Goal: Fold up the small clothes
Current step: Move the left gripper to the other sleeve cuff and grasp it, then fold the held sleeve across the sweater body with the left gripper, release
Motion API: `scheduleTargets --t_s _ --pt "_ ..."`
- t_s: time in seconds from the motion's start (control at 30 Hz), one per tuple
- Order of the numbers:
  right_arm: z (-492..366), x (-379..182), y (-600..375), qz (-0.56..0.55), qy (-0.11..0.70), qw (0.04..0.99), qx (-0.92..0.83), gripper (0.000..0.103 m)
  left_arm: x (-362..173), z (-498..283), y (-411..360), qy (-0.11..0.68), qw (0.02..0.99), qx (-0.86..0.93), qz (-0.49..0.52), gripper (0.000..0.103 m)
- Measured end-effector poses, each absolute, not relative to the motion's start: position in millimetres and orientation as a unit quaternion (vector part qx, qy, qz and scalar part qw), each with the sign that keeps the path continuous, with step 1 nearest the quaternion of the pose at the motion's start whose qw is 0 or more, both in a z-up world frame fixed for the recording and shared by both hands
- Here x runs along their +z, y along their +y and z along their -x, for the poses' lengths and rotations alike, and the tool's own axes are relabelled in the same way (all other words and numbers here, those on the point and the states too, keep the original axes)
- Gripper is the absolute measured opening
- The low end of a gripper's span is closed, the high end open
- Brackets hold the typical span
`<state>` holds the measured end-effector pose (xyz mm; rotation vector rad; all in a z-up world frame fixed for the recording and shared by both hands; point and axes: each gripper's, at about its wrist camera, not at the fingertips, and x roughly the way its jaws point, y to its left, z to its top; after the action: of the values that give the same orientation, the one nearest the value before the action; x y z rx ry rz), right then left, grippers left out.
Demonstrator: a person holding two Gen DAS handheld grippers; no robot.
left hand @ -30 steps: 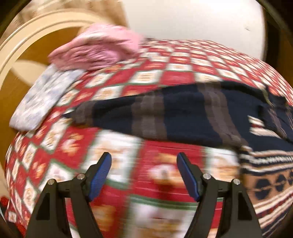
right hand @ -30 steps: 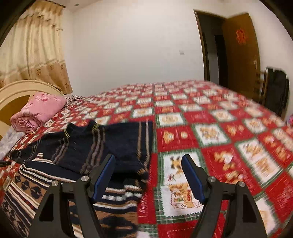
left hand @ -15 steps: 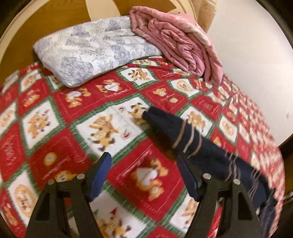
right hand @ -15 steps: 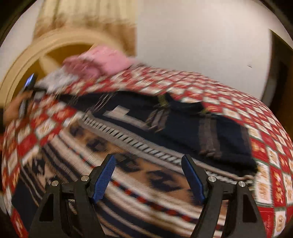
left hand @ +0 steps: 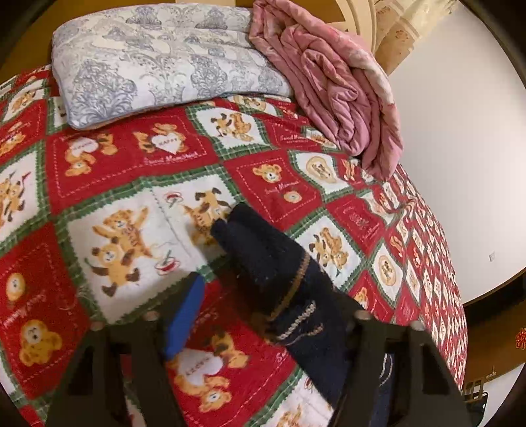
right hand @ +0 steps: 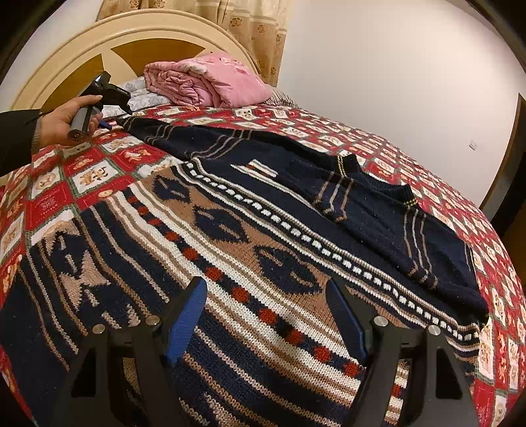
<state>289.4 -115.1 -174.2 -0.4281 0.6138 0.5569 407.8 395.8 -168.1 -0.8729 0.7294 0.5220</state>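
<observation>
my view is filled by a bed (right hand: pixel 427 157) under a red quilt (left hand: pixel 138 157) of bear and plaid squares, backed by a rounded cream and brown headboard (right hand: pixel 98 42). a grey-patterned pillow (left hand: pixel 148 56) and a folded pink blanket (left hand: pixel 335 82) lie at its head, touching each other. behind hang beige patterned curtains (right hand: pixel 256 29), beside a plain white wall (right hand: pixel 394 65) with a dark wooden door frame (right hand: pixel 506 157) at the right, all in warm indoor light.

Grey-patterned pillow (left hand: pixel 157 59) beside folded pink quilt (left hand: pixel 338 88)
</observation>
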Motion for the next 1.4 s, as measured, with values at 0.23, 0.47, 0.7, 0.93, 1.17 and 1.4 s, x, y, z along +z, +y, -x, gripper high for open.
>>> scheduleTargets --t_s 0.23,0.47,0.7,0.93,1.17,1.4 --pt "-291 -180 -109 0.221 0.302 0.890 0.260 0.075 -174 -420 393 0.356 0.819 0.249 0.375 0.008" --pt "-298 -181 -115 0.204 0.314 0.893 0.249 0.075 -150 -410 381 0.323 0.855 0.250 0.320 0.007" --pt "-300 -176 -124 0.179 0.309 0.903 0.240 0.075 -119 -406 363 0.295 0.878 0.228 0.301 0.007" --pt "-297 -170 -131 0.160 0.294 0.913 0.232 0.075 -78 -409 310 0.269 0.908 0.168 0.273 0.007" --pt "-295 -149 -165 0.066 0.289 0.923 0.245 0.075 -37 -415 228 0.257 0.931 0.089 0.245 0.006" --pt "-281 -138 -198 0.045 0.288 0.926 0.238 0.075 -14 -424 146 0.255 0.936 0.008 0.241 0.006"
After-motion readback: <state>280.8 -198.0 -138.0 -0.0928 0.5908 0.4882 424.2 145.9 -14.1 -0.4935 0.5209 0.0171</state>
